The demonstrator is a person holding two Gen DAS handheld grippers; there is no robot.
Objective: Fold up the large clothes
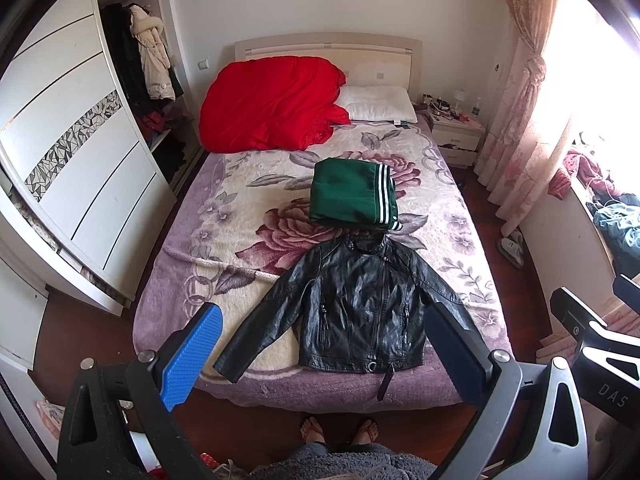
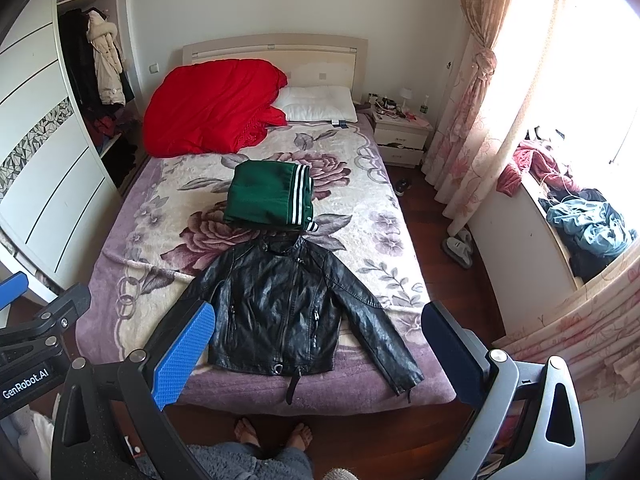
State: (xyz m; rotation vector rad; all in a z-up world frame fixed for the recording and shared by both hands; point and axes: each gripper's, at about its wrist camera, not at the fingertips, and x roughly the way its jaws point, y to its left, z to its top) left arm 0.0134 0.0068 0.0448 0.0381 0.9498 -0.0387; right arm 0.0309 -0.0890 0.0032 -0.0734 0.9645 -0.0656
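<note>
Black leather jacket [image 1: 356,304] — laid flat, front up and zipped, on the near end of the bed [image 1: 192,280], sleeves spread outward, collar toward the headboard, hem close to the foot edge, a strap hanging over that edge. Left gripper [image 1: 324,360] and right gripper [image 2: 320,354] both hang above the foot of the bed, clear of the jacket; each stands wide open, fingers far apart, holding nothing. In the left wrist view the jacket sits between the blue pad [image 1: 192,360] and the dark pad [image 1: 456,356]; in the right wrist view likewise, one sleeve cuff [image 2: 408,380] reaching near the bed's corner. Folded green garment with white stripes [image 1: 352,196] — lies just beyond the collar, touching or nearly so. Floral blanket bare on both sides of the jacket. Red quilt [image 1: 272,104] and white pillow [image 1: 380,104] at the headboard, well apart. Wardrobe [image 1: 80,152] along one side; nightstand [image 1: 456,132], curtain [image 2: 472,92] and slippers [image 2: 460,248] along the other. Person's feet [image 2: 272,434] on the floor at the foot.
</note>
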